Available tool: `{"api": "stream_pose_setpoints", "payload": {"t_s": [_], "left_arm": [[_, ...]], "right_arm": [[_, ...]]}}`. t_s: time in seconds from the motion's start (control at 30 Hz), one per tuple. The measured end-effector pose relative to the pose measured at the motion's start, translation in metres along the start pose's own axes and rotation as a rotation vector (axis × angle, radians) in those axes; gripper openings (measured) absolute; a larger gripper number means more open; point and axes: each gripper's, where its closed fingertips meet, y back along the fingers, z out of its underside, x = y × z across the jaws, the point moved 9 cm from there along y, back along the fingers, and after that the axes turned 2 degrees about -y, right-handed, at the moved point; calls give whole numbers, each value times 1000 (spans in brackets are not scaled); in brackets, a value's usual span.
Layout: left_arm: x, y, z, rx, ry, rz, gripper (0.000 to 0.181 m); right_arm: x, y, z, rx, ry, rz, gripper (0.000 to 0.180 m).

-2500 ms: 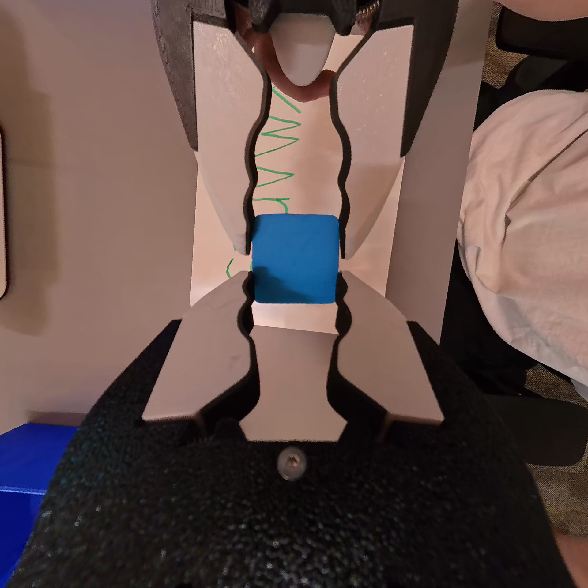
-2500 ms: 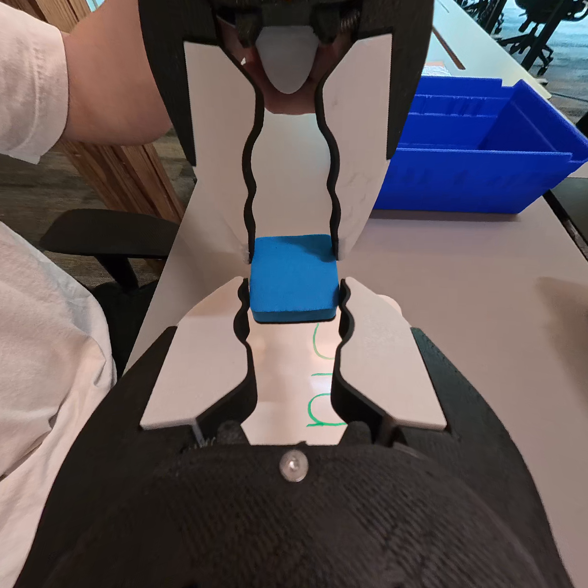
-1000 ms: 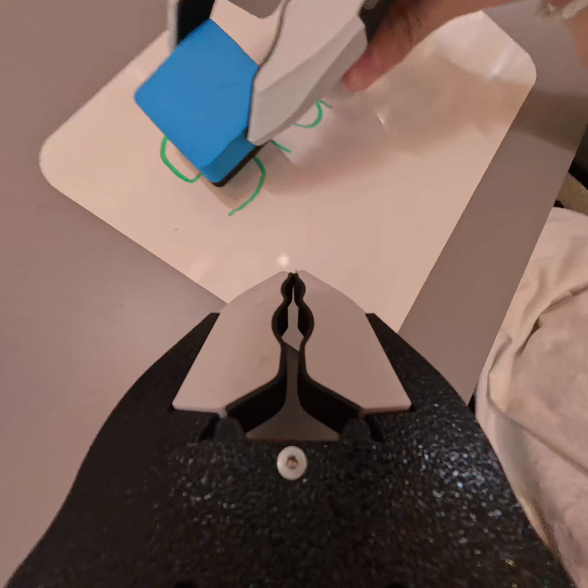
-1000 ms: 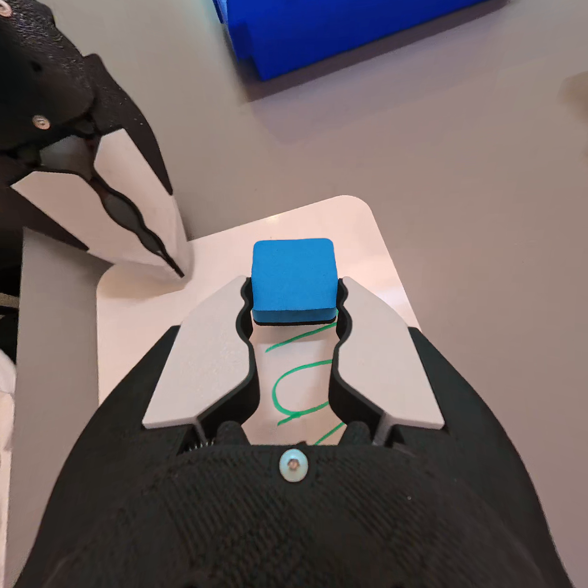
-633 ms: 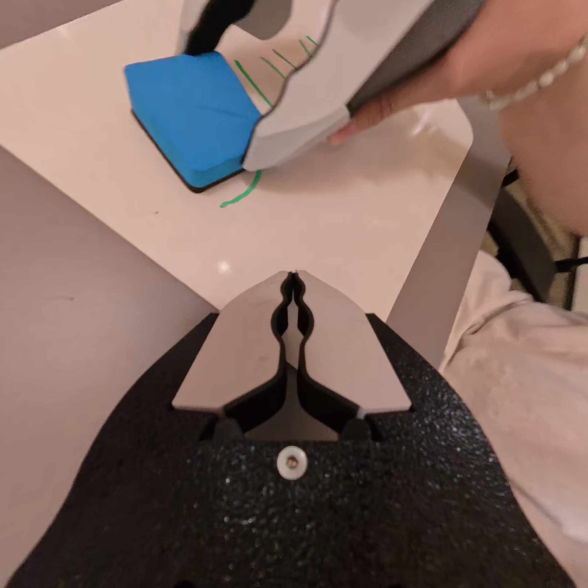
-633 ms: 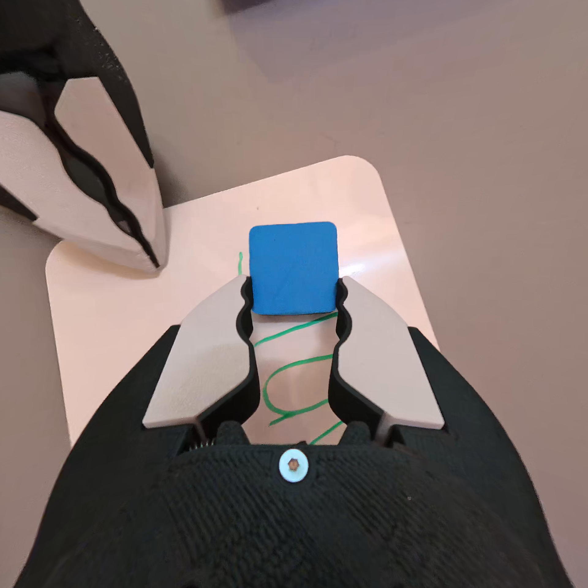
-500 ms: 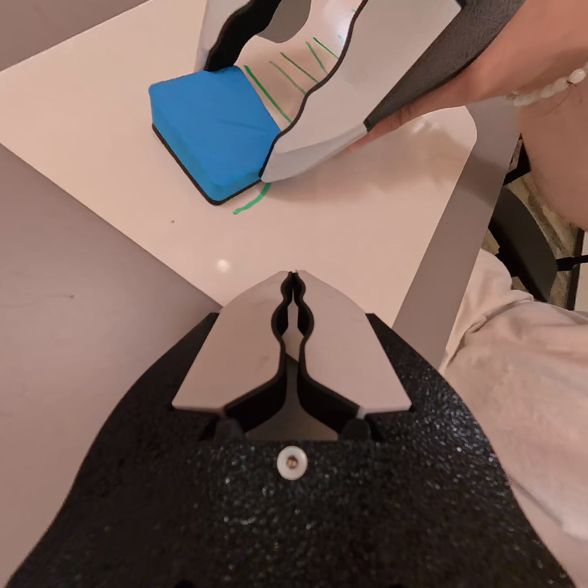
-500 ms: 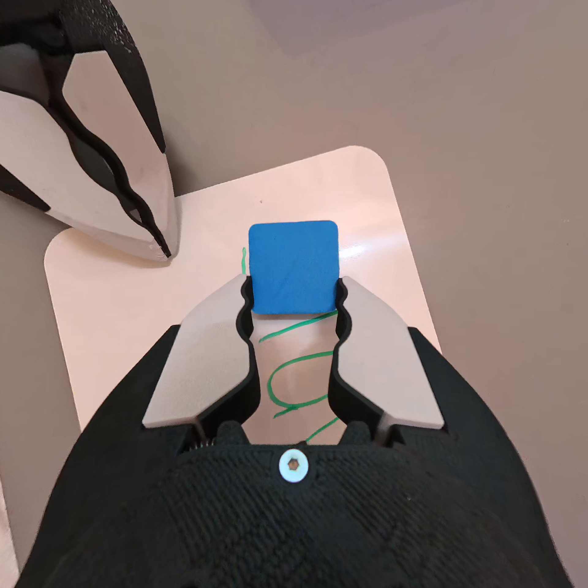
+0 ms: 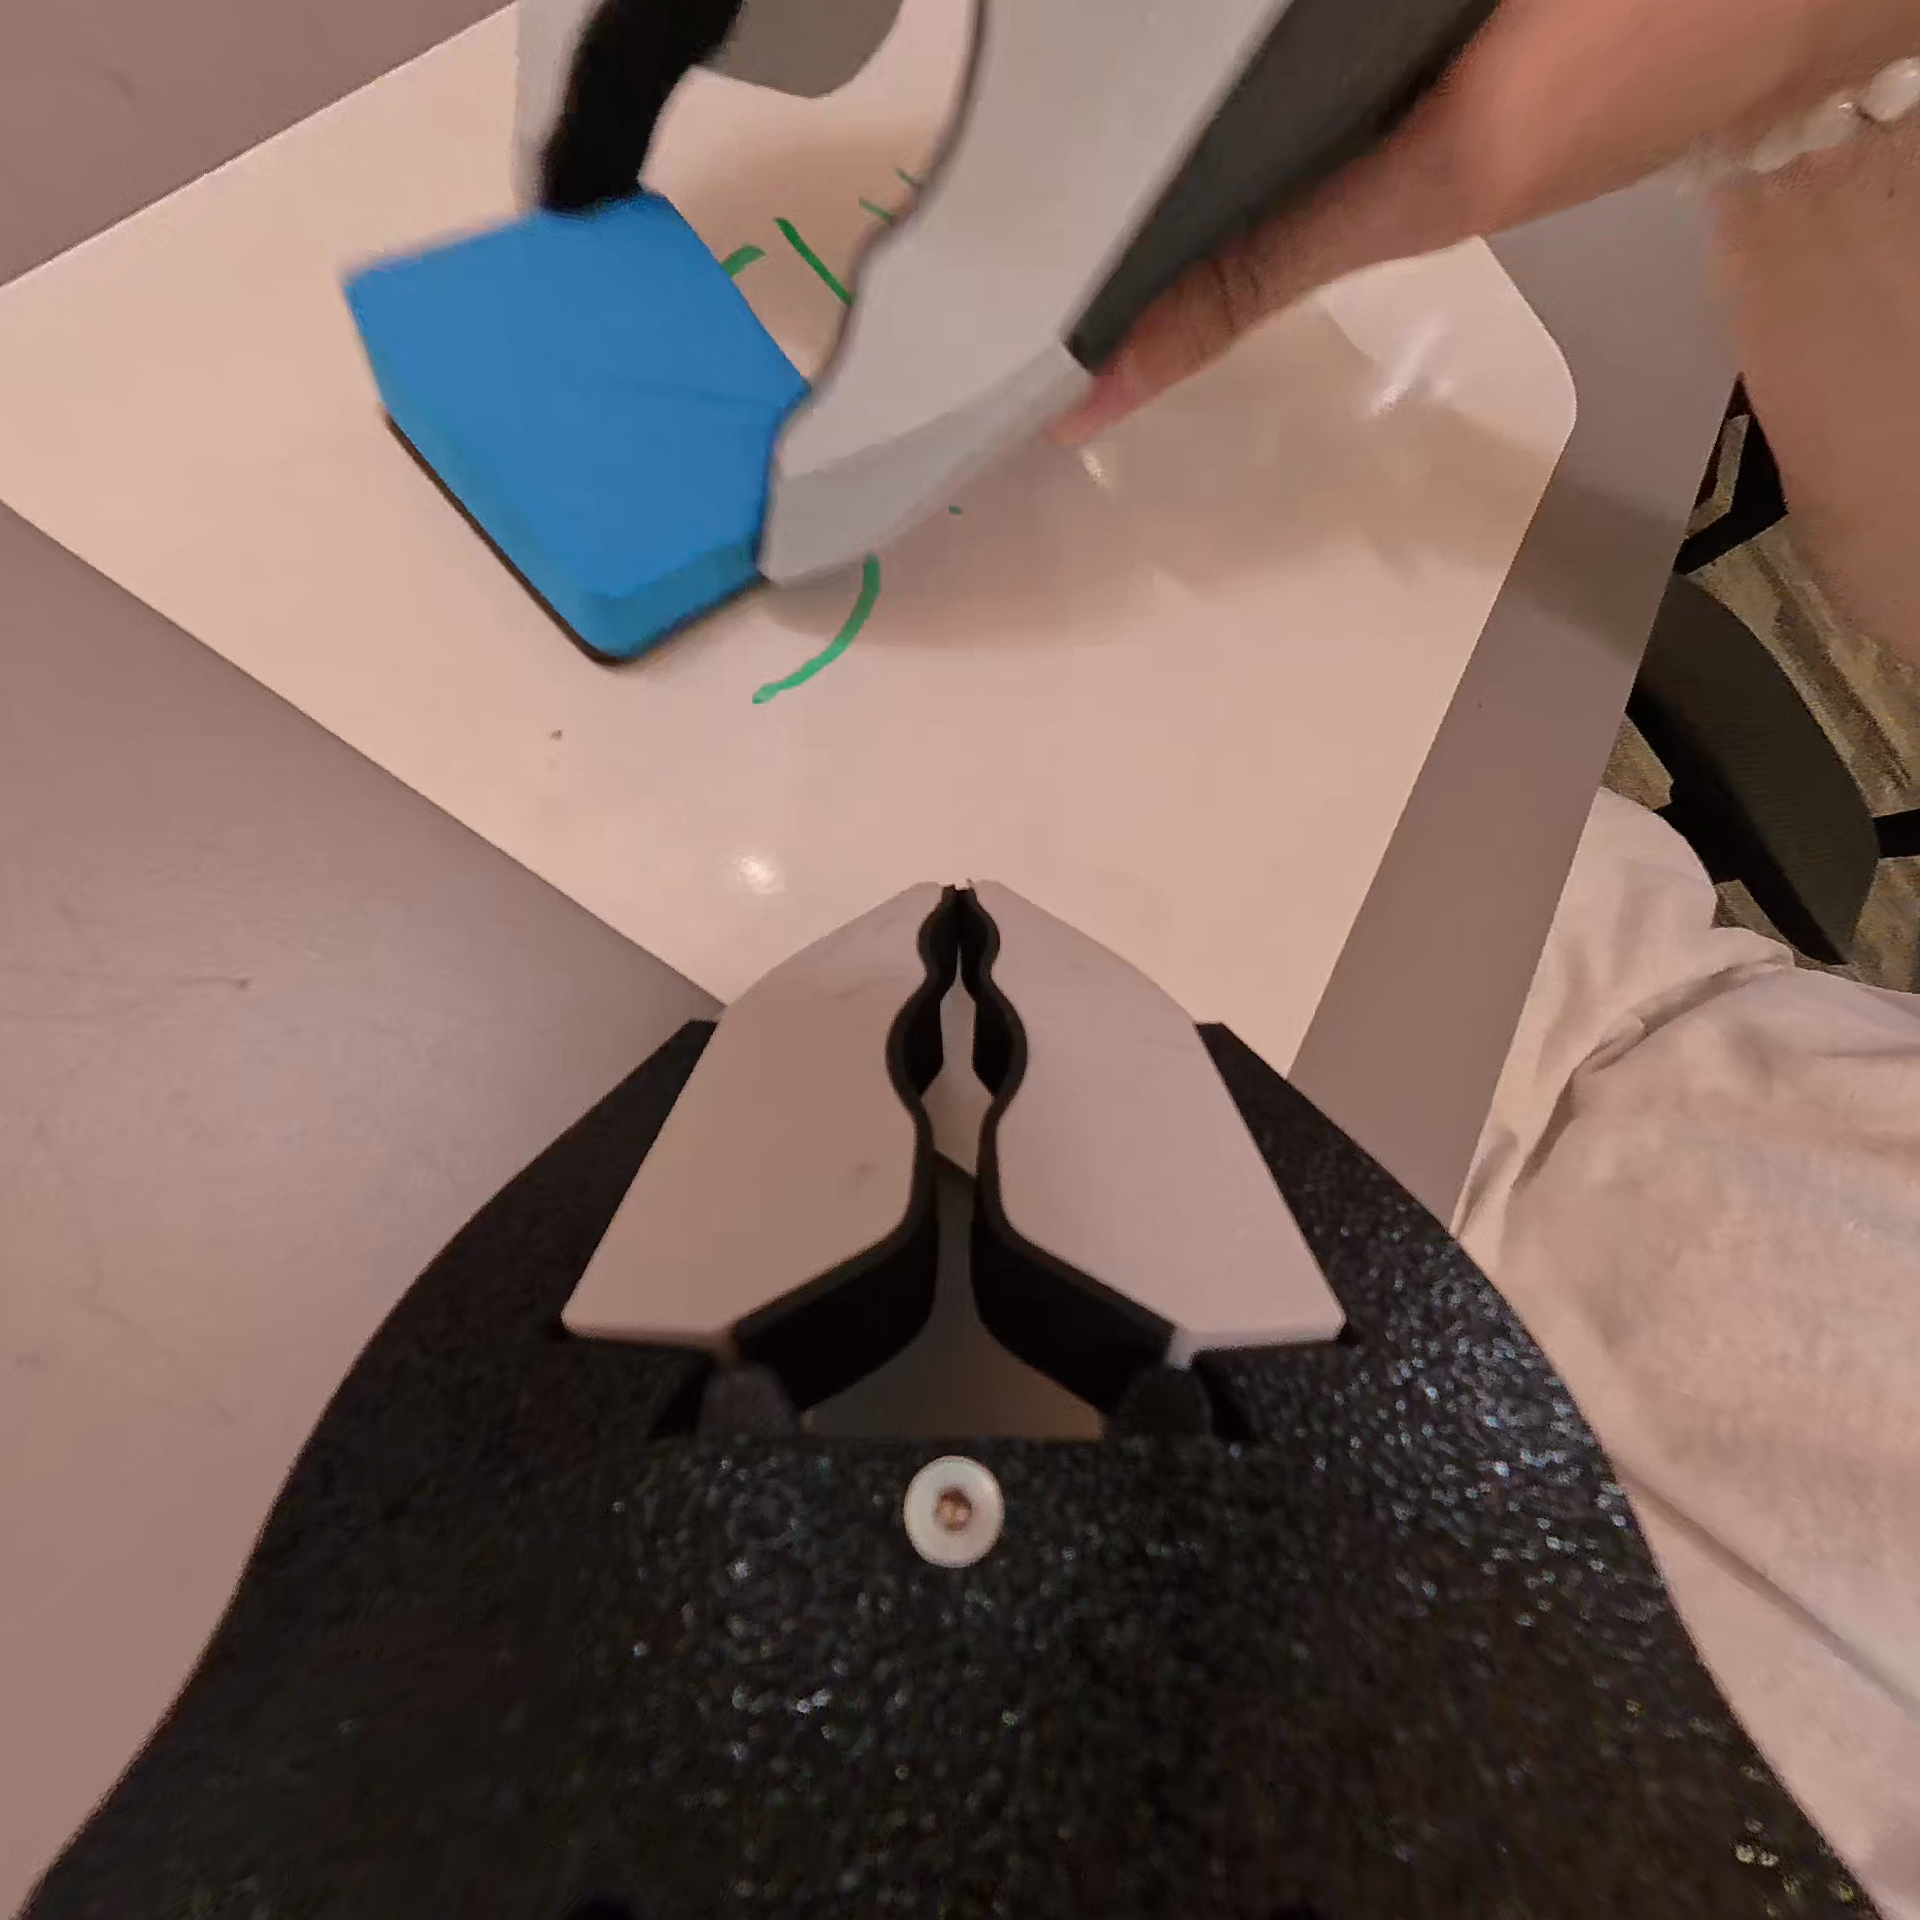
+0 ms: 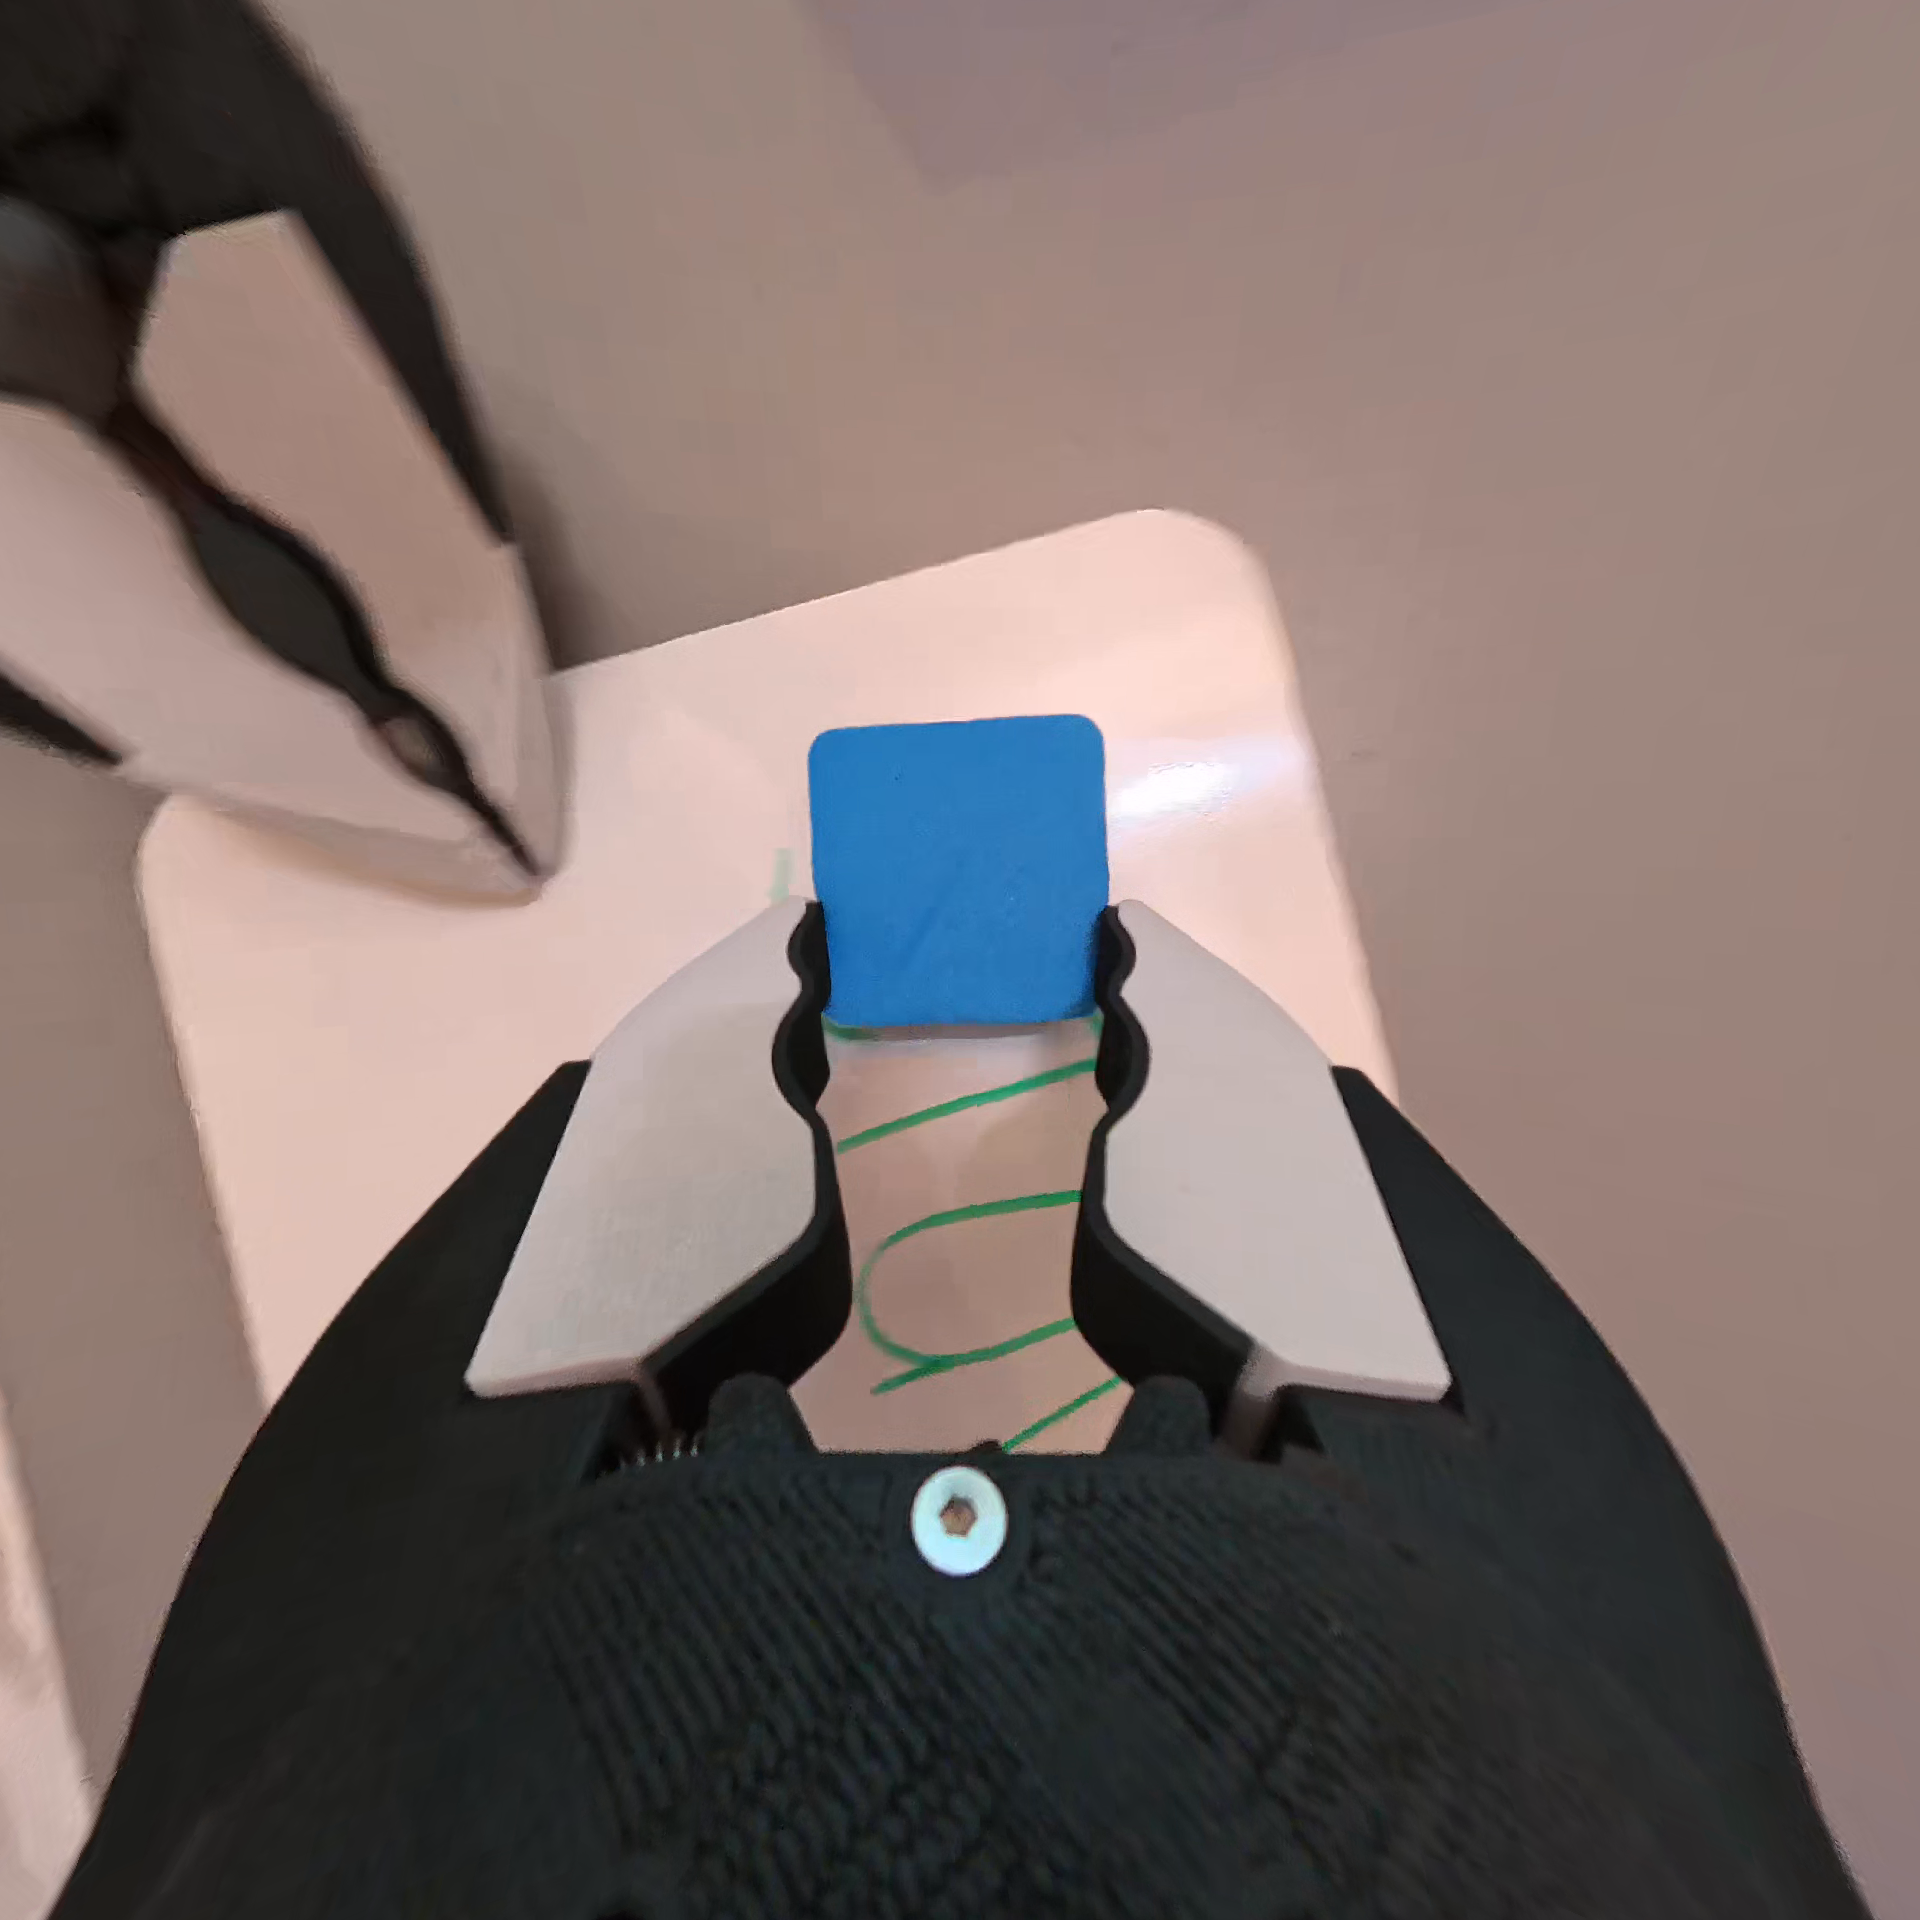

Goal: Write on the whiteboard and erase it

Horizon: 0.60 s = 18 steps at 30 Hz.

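Observation:
A white whiteboard with rounded corners lies flat on the table and bears green marker scribbles. My right gripper is shut on a blue square eraser and holds it flat on the board at the far end of the scribbles. In the left wrist view the eraser sits under the right gripper, with a green stroke beside it. My left gripper is shut and empty over the board's near edge; in the right wrist view its tip is at the board's far left corner.
The board lies on a grey-beige table whose edge runs close on the right. Beyond the edge are a person's white clothing and a black chair arm. A hand holds the right gripper.
The left gripper has let go of the eraser, shut and drawn back to the board's corner. The right gripper has slid the eraser over the board, and the green loop near its far end is gone.

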Motion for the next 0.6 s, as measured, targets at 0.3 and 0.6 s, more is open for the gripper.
{"api": "stream_pose_setpoints", "payload": {"t_s": [0.3,0.6], "left_arm": [[1,0,0,3,-16,-12,0],[2,0,0,1,-27,-12,0]], "right_arm": [[11,3,4,10,-28,-2,50],[23,15,14,-69,-19,17,51]]}}
